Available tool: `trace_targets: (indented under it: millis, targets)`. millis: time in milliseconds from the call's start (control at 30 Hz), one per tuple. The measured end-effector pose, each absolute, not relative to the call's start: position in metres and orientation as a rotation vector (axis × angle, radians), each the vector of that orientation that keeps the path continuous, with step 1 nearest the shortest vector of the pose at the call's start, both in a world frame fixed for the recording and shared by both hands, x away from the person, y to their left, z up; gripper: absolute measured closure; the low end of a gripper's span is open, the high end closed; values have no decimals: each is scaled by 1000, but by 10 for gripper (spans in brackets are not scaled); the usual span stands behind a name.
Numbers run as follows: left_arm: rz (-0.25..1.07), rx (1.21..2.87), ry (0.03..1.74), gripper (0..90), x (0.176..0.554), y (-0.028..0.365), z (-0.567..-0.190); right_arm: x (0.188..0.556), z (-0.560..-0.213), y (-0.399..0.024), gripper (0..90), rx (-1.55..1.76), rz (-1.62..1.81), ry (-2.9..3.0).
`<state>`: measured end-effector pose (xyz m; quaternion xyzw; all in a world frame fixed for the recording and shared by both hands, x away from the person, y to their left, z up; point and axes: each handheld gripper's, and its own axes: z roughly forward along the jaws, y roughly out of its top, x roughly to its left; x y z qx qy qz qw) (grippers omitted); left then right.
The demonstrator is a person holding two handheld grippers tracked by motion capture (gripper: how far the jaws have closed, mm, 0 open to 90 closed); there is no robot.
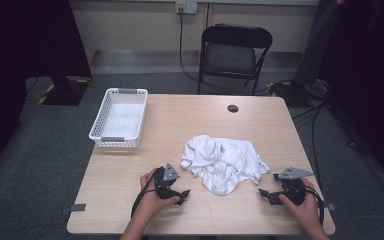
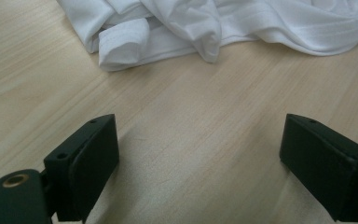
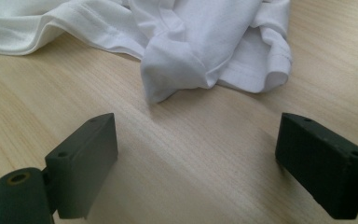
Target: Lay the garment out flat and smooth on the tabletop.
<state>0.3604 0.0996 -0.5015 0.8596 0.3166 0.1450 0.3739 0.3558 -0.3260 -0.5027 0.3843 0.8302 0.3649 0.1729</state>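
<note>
Fingers (image 2: 93, 163) spread, bare table (image 2: 200, 154) before shirt hem (image 2: 121, 46)

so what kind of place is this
Probably a lab or test room, not a home: a lone wooden table on grey carpet, a black folding chair by the wall, cables trailing across the floor.

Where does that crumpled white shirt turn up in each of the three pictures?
High view: white shirt lies crumpled at table centre, between the two hand-held grippers.
Left gripper view: across the top, beyond the open jaws.
Right gripper view: across the top, beyond the open jaws.
Shared landmark: the light wooden table.
</note>
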Motion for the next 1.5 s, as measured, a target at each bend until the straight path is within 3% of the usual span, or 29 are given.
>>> trace_targets:
  millis: [500, 700, 1133, 1333, 1500]
  targets:
    - [354, 2208, 782, 132, 361, 98, -501, 360, -502, -324, 124, 1108, 1035, 2346]
    - [385, 2142, 756, 167, 367, 90, -485, 367, -497, -322, 222, 1143, 1090, 2343]
    - [437, 2116, 632, 488, 398, 47, -477, 392, -474, -294, 514, 1071, 1189, 2341]
    - [487, 2162, 612, 620, 409, 43, -479, 406, -477, -282, 570, 1094, 1221, 2324]
    - [493, 2183, 600, 663, 413, 41, -482, 412, -479, -275, 623, 1089, 1233, 2335]
